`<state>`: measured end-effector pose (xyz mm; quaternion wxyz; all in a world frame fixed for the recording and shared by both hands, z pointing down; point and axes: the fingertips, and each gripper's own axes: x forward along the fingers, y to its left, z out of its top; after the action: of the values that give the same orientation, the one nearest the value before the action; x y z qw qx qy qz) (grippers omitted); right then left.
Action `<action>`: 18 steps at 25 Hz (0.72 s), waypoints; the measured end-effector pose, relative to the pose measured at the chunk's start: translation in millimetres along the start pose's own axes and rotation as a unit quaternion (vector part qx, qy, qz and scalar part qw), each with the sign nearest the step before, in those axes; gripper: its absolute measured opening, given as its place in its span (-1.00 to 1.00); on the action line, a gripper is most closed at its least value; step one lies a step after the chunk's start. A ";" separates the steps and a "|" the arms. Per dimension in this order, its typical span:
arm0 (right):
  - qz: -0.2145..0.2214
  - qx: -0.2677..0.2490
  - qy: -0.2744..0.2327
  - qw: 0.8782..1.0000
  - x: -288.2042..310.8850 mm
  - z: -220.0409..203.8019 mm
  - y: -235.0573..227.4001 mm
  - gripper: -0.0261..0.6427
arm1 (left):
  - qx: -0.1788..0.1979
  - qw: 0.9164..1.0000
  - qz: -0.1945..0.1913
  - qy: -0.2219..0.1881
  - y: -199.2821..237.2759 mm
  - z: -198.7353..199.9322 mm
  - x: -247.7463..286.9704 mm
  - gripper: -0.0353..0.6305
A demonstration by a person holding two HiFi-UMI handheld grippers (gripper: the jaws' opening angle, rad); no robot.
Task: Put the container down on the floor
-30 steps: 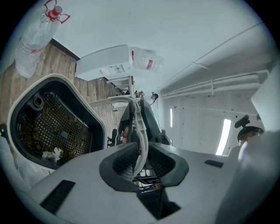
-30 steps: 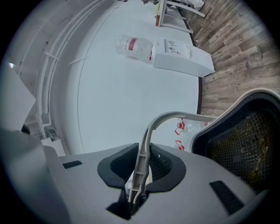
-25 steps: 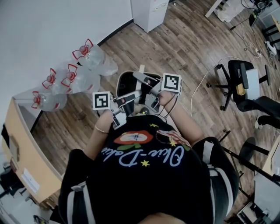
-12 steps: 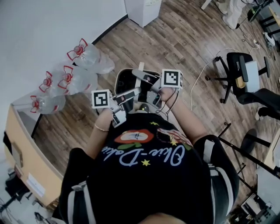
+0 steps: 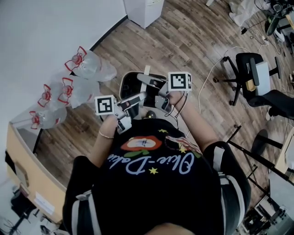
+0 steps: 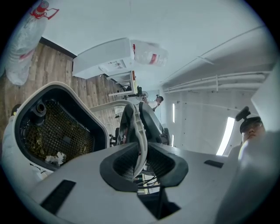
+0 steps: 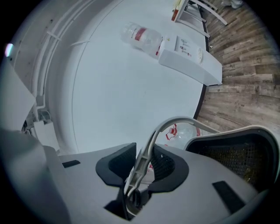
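Note:
The container (image 5: 125, 83) is a white bin with a black mesh inside (image 6: 57, 131) and thin grey handles. It hangs in front of the person, above the wooden floor. My left gripper (image 5: 139, 98) is shut on one grey handle (image 6: 139, 131), which is pinched between both pads. My right gripper (image 5: 152, 83) has just been opening its jaws. The other handle (image 7: 151, 140) still runs between its pads, with a gap beside it. The bin's rim (image 7: 227, 133) shows at the right of the right gripper view.
Three big water bottles (image 5: 87, 66) with red caps lie by the wall at the left. A white cabinet (image 5: 142, 9) stands at the top. A wooden counter (image 5: 27, 156) is at the lower left. An office chair (image 5: 255, 82) and a cable (image 5: 211, 78) are on the right.
Both grippers and the container have moved a little lower and forward together. The head camera has shifted, so the bottles sit further left and lower in view.

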<state>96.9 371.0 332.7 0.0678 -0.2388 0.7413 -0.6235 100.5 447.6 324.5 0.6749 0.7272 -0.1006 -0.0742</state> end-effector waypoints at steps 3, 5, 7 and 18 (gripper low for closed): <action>-0.009 0.003 -0.002 1.000 11.5 12.0 -5.7 -0.65 | -0.004 1.000 0.002 0.005 5.6 16.5 -0.4 -0.72; -0.011 0.001 -0.003 1.000 22.1 20.9 -8.2 -0.66 | -0.008 1.000 0.000 0.007 8.5 28.7 -2.4 -0.72; -0.006 0.006 -0.005 1.000 33.4 29.1 -8.5 -0.67 | -0.012 1.000 0.002 0.010 13.1 40.4 -4.8 -0.72; -0.019 0.025 -0.015 0.999 106.9 87.6 -7.6 -0.69 | -0.025 0.999 0.005 0.026 29.1 129.8 -23.6 -0.72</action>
<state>40.1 245.1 342.4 0.0726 -0.2606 0.7198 -0.6393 44.7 325.9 342.7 0.6955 0.7115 -0.0849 -0.0541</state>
